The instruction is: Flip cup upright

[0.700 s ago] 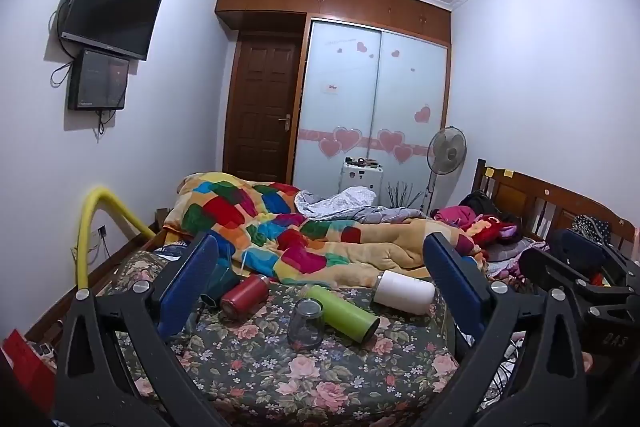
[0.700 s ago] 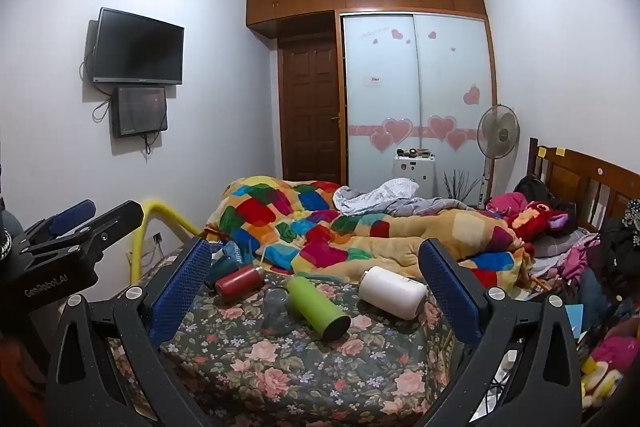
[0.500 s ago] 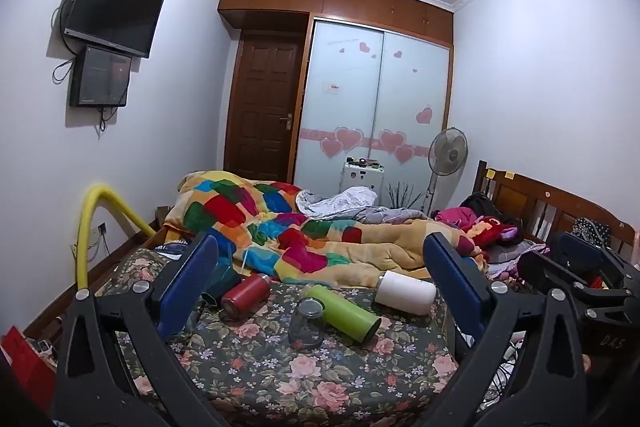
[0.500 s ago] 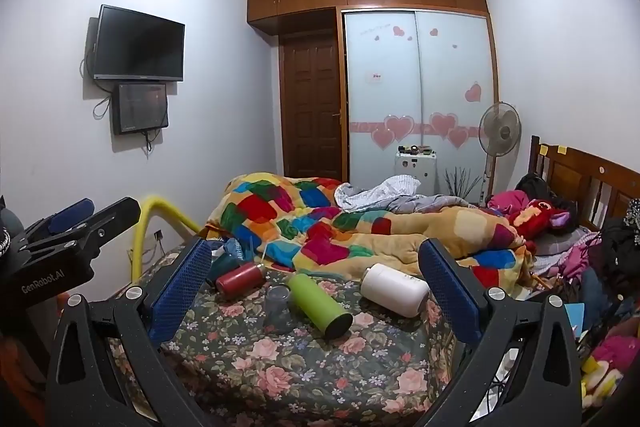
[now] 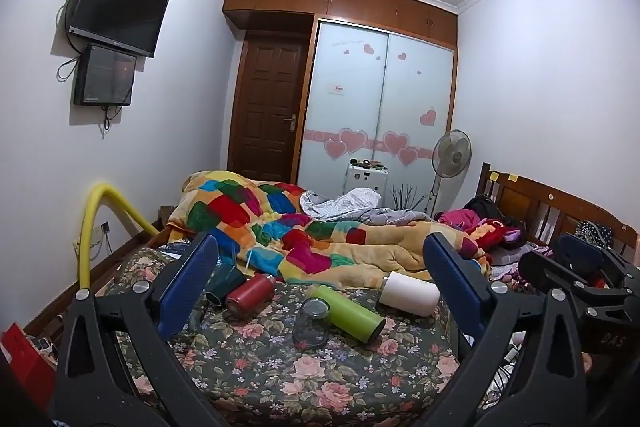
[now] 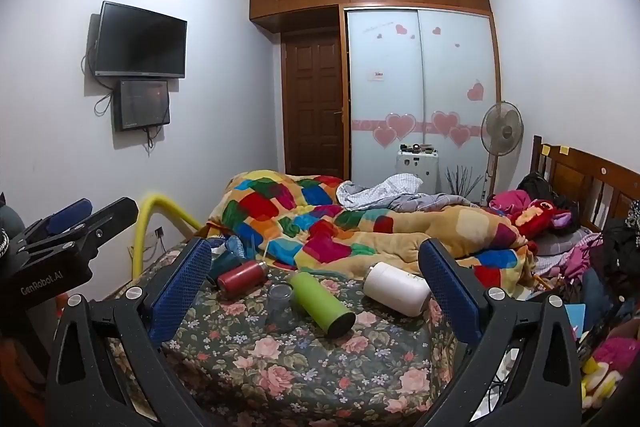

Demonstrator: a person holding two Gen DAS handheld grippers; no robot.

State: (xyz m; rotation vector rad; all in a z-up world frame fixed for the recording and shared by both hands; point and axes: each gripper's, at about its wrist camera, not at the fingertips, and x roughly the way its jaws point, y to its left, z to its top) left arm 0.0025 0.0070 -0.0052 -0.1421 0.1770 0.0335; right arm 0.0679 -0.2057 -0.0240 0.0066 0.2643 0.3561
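Note:
A clear glass cup [image 5: 310, 323] stands mouth-down on the floral bed cover [image 5: 260, 367]; it also shows in the right wrist view [image 6: 280, 303]. Around it lie a green bottle [image 5: 347, 313], a red bottle [image 5: 249, 290], a white bottle [image 5: 409, 293] and a dark teal cup [image 5: 224, 279], all on their sides. My left gripper [image 5: 320, 279] is open and empty, well short of the cups. My right gripper [image 6: 316, 279] is open and empty too, beside the left one.
A crumpled patchwork quilt [image 5: 288, 227] lies just behind the bottles. A yellow padded rail [image 5: 96, 227] stands at the bed's left edge. Clothes and toys [image 6: 560, 227] are piled by the wooden headboard [image 6: 588, 179] on the right.
Both views have drifted slightly; the bottles and cup sit a little lower and nearer in frame. Nothing on the bed has moved. Both grippers stay open.

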